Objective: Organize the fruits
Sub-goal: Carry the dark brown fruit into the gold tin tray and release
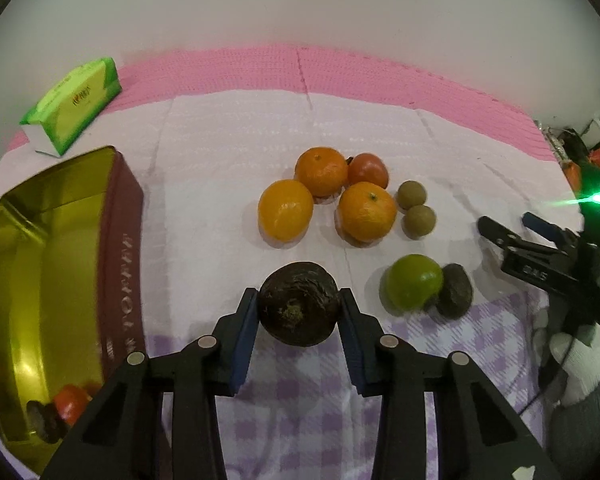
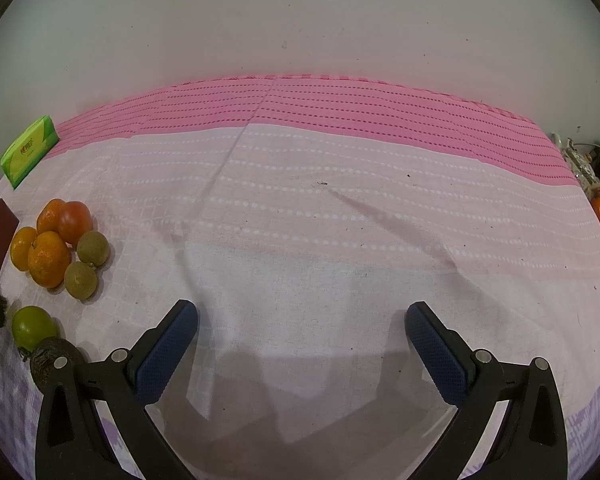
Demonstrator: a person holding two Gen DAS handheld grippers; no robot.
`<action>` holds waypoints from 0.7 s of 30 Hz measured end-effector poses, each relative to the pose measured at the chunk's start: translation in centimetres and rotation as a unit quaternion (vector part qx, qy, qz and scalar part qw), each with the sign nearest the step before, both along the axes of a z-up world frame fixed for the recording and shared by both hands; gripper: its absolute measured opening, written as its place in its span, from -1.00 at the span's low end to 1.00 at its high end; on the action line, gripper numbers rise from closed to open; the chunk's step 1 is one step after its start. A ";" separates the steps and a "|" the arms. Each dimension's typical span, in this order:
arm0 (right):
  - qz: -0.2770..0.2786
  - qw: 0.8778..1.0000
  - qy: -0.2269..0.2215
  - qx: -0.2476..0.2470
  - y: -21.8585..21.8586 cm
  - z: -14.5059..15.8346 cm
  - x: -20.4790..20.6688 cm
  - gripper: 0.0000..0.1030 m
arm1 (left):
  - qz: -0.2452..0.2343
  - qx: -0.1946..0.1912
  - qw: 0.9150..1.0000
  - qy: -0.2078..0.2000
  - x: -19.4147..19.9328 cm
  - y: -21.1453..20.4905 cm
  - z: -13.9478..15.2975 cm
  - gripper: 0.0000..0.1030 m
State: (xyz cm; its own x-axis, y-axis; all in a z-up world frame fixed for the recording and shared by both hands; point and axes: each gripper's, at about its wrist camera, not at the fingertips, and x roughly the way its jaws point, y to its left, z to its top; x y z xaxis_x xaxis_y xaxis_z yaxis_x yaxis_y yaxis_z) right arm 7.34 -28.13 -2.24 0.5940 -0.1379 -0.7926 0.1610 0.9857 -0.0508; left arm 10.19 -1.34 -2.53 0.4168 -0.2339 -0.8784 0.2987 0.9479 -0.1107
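Observation:
My left gripper (image 1: 299,304) is shut on a dark wrinkled fruit (image 1: 299,309), held just above the cloth. Beyond it lie three oranges (image 1: 366,216), a red tomato (image 1: 368,170) and two small brown-green fruits (image 1: 419,220). A green lime (image 1: 414,280) and a dark avocado (image 1: 455,289) lie to the right. A gold tin box (image 1: 40,280) at the left holds a tomato (image 1: 71,402) and a dark fruit. My right gripper (image 2: 302,312) is open and empty over bare cloth; the fruit cluster (image 2: 50,258), lime (image 2: 34,327) and avocado (image 2: 46,356) lie to its left.
A green tissue pack (image 1: 76,102) lies at the back left, also in the right wrist view (image 2: 28,152). A pink and white cloth (image 2: 320,220) covers the table up to a white wall. Clutter stands past the right edge (image 1: 592,160).

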 end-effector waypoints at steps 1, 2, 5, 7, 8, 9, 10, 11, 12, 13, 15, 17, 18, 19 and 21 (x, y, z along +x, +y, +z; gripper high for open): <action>0.000 1.000 0.000 0.000 0.0 0.0 0.0 1.00 | 0.002 -0.003 1.000 -0.003 -0.3 0.3 0.4 -0.31; 0.000 1.000 0.000 0.000 0.0 0.0 0.0 1.00 | 0.005 -0.005 1.000 -0.006 -0.6 0.6 0.9 -0.31; 0.000 1.000 0.000 0.000 0.0 0.0 0.0 1.00 | 0.014 -0.006 1.000 -0.014 -1.1 1.7 2.0 -0.31; 0.000 1.000 0.000 0.000 0.0 0.0 0.0 1.00 | 0.021 -0.003 1.000 -0.022 -1.5 2.7 2.8 -0.31; 0.000 1.000 0.000 0.000 0.0 0.0 0.0 1.00 | 0.024 -0.001 0.999 -0.025 -1.6 3.1 3.1 -0.31; 0.000 1.000 0.000 0.000 0.0 0.0 0.0 1.00 | 0.031 0.004 0.999 -0.029 -1.8 3.8 3.5 -0.31; 0.000 1.000 0.000 0.000 0.0 0.0 0.0 1.00 | 0.036 0.007 0.999 -0.031 -2.1 4.4 3.7 -0.31; 0.000 1.000 0.000 0.000 0.0 0.0 0.0 1.00 | 0.040 0.006 0.999 -0.033 -2.3 4.9 3.9 -0.31; 0.000 1.000 0.000 0.000 0.0 0.0 0.0 1.00 | 0.045 0.007 0.998 -0.034 -2.3 5.5 4.2 -0.31; 0.000 1.000 0.000 0.000 0.0 0.0 0.0 1.00 | 0.053 0.012 0.998 -0.038 -2.4 6.3 4.5 -0.31; 0.000 1.000 0.000 0.000 0.0 0.0 0.0 1.00 | 0.063 0.018 0.997 -0.042 -2.3 7.4 4.9 -0.31; 0.000 1.000 0.000 0.000 0.0 0.0 0.0 1.00 | 0.078 0.024 0.996 -0.041 -2.1 8.9 5.1 -0.31; 0.000 1.000 0.000 0.000 0.0 0.0 0.0 1.00 | 0.085 0.027 0.995 -0.041 -2.1 9.7 5.2 -0.31; 0.000 1.000 0.000 0.000 0.0 0.0 0.0 1.00 | 0.091 0.030 0.994 -0.042 -2.0 10.2 5.3 -0.31; 0.000 1.000 0.000 0.000 0.0 0.0 0.0 1.00 | 0.106 0.041 0.993 -0.042 -1.7 11.8 5.3 -0.31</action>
State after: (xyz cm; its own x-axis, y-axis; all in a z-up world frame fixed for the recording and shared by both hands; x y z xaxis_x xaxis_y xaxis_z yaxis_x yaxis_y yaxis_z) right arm 7.35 -28.10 -2.24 0.5940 -0.1378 -0.7926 0.1606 0.9857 -0.0510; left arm 8.51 10.42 2.76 0.5221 -0.0625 -0.8506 0.0961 0.9953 -0.0141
